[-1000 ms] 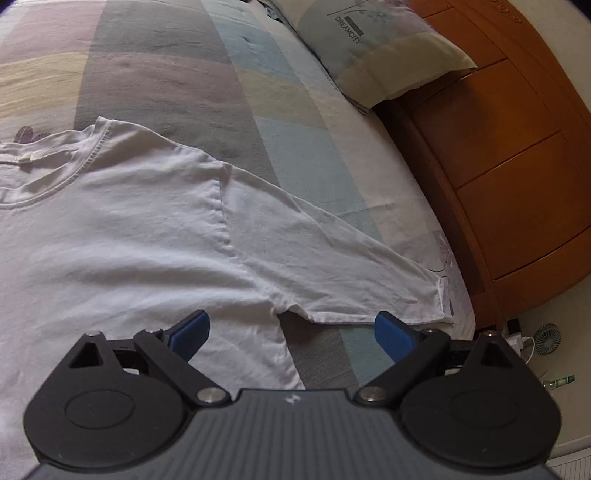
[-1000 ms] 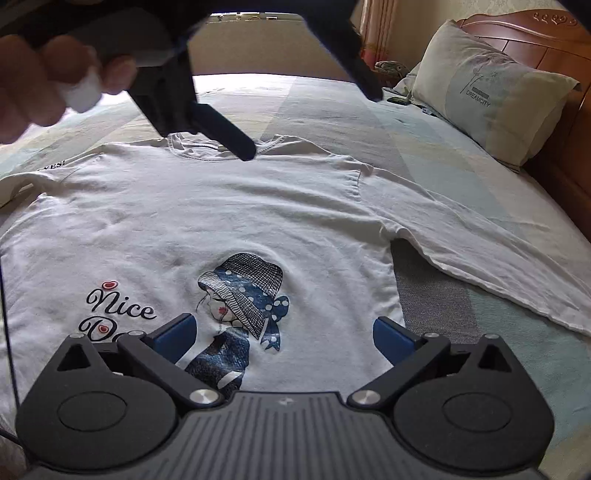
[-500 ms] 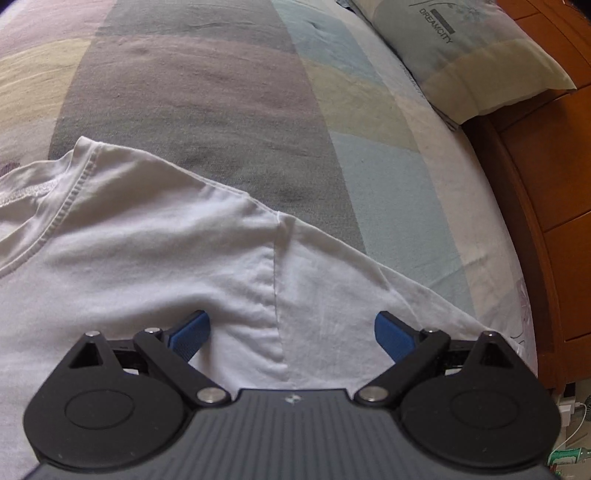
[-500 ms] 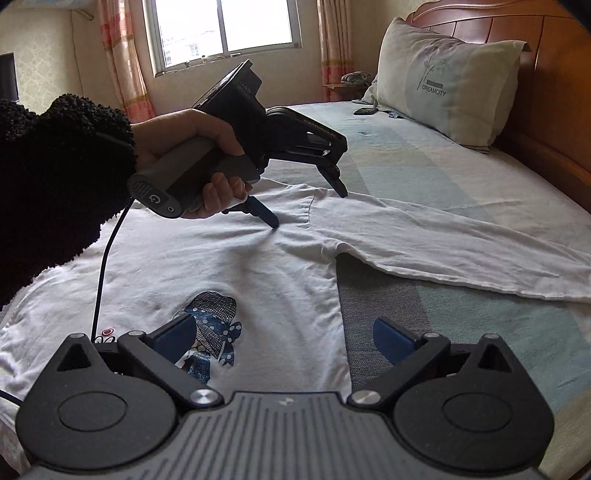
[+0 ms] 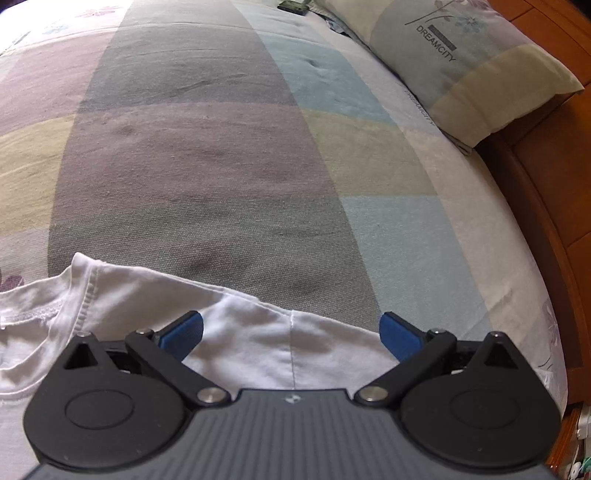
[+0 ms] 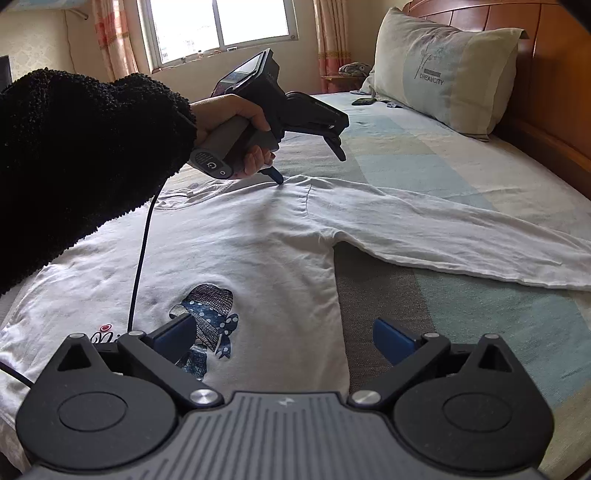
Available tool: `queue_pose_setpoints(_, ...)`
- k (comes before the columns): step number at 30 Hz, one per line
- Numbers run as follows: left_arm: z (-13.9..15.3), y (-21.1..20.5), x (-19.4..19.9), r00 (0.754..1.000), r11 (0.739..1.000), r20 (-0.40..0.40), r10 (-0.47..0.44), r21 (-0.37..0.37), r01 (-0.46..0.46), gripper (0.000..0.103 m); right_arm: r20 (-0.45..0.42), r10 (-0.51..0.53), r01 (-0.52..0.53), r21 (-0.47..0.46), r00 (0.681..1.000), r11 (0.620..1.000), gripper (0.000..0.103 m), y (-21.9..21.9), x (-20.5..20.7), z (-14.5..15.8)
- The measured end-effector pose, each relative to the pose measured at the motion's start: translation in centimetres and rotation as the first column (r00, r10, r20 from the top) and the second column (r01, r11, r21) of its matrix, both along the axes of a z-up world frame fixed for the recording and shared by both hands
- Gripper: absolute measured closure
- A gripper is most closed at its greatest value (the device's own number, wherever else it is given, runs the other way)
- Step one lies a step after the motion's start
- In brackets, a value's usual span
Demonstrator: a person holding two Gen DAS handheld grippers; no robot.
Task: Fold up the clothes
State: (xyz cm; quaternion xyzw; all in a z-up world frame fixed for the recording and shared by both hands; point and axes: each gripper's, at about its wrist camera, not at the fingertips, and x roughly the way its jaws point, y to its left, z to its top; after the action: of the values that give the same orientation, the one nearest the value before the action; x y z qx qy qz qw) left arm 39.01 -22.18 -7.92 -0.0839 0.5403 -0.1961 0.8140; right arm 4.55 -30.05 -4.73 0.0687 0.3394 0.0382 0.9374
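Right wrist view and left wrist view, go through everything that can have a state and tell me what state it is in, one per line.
White shirt: spread flat on the bed, print up, unfolded.
Long sleeve: stretched out sideways, not folded in.
Left hand-held gripper: open, one fingertip down at the shoulder seam.
Right hand-held gripper: open, holding nothing, over the shirt's side edge.
Pillow: propped upright against the headboard.

One white shirt (image 6: 258,236), one pillow (image 6: 443,70), two grippers, one bed (image 5: 221,147), one window (image 6: 221,22).
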Motion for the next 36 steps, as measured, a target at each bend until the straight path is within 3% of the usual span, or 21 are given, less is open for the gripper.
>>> queue_pose_setpoints(3,0.6,1.1,-1.3,0.999,1.0,-0.035,-0.011,0.021,0.012,0.002,-0.005,0.01,-0.01,-0.005,1.0,1.0,0.0,0.2,0.0,0.1)
queue_pose_setpoints(8,-2.1,2.6,-0.1,0.993,0.998,-0.111,0.05,0.041,-0.045,0.002,-0.005,0.039,-0.039,-0.002,0.999,0.999,0.0,0.7,-0.1,0.1)
queue_pose_setpoints(14,-2.2,3.5,3.8,0.992,0.991,0.007,0.125,0.047,-0.125,0.002,-0.034,0.029,-0.029,0.019,0.999,0.999,0.0,0.2,0.5,-0.6)
queue_pose_setpoints(19,-1.8,4.1,5.0,0.989,0.989,0.006,0.149,0.012,-0.149,0.002,-0.046,0.023,-0.022,0.028,0.999,0.999,0.0,0.0,0.7,-0.9)
queue_pose_setpoints(24,0.3,4.2,1.6,0.996,0.994,-0.043,0.082,-0.063,-0.085,0.002,-0.043,0.02,-0.02,0.021,0.999,1.0,0.0,0.2,0.5,-0.7)
queue_pose_setpoints(28,0.6,2.2,-2.9,0.99,0.99,-0.112,-0.089,-0.121,0.076,0.001,-0.038,0.026,-0.025,0.015,0.999,1.0,0.0,0.5,0.3,-0.5)
queue_pose_setpoints(31,-0.3,-0.4,-4.7,0.975,0.981,-0.124,-0.186,-0.084,0.177,0.001,-0.035,0.029,-0.029,0.016,0.999,0.999,0.0,0.6,0.3,-0.4)
queue_pose_setpoints(34,-1.8,-2.6,-4.1,0.972,0.98,-0.124,-0.198,-0.013,0.198,0.001,-0.037,0.025,-0.025,0.014,0.999,1.0,0.0,0.5,0.4,-0.5)
queue_pose_setpoints(36,-2.0,-3.2,-2.8,0.979,0.983,-0.087,-0.185,-0.005,0.185,0.001,-0.041,0.019,-0.018,0.017,0.999,1.0,0.0,0.3,0.4,-0.6)
